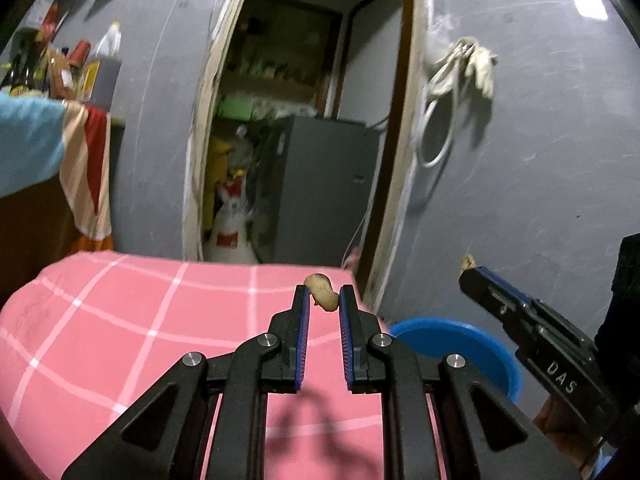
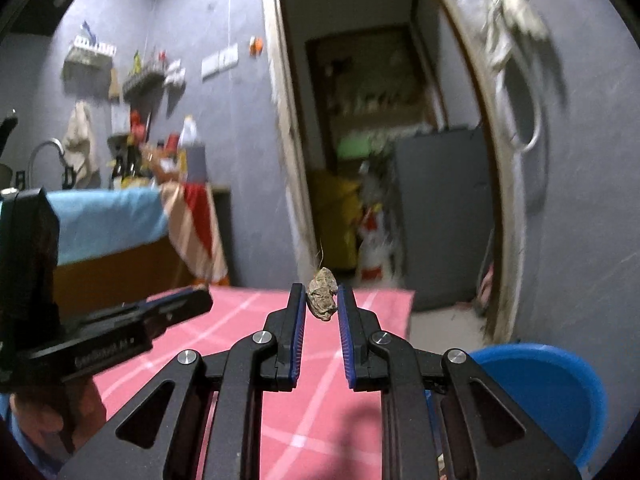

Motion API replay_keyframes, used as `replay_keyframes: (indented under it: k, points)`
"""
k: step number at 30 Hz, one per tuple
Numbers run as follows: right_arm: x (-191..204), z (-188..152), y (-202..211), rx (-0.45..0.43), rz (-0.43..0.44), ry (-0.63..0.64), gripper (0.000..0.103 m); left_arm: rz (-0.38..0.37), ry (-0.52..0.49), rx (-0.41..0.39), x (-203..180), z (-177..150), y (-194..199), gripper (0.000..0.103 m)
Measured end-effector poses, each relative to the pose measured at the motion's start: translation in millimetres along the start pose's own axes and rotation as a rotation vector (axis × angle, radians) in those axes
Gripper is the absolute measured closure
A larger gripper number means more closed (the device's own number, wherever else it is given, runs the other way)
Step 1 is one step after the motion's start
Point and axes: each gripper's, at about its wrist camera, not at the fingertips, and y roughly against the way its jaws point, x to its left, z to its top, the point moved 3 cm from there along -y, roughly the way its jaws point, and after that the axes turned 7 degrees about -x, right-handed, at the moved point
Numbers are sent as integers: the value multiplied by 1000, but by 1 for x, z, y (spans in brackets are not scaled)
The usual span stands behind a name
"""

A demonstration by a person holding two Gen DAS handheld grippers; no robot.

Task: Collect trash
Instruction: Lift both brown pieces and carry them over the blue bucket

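At the centre of its own view, the left hand-held gripper [image 1: 323, 300] pinches a peanut shell [image 1: 322, 291] above the pink checked table [image 1: 120, 320]. The right hand-held gripper [image 2: 322, 298] clamps a crumpled brown scrap [image 2: 322, 294] at frame centre, with a blue bin [image 2: 560, 392] at lower right.

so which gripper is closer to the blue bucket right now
Right. The right gripper, shut on a brown scrap, sits just beside the blue bucket. The left gripper, holding a peanut shell, is further over the pink checked cloth.
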Motion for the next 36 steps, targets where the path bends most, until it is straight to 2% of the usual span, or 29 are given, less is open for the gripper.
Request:
replay_keyframes:
  k: [6,11,23,36]
  points:
    - [-16,15,33,-118,-82,23,89,-44,-17,-65,-33,8,5,91]
    - [-34,15,48,-135,-147,19,89,-84,-21,-57,-54,7,-5,91]
    - [-81,-1,61,-63,-257,-58,89,-157,-53,35,-100,-6,-42,91]
    - [-114,-26,50,79,-313,-151,89,-195,-42,253,-114,-40,-94,91]
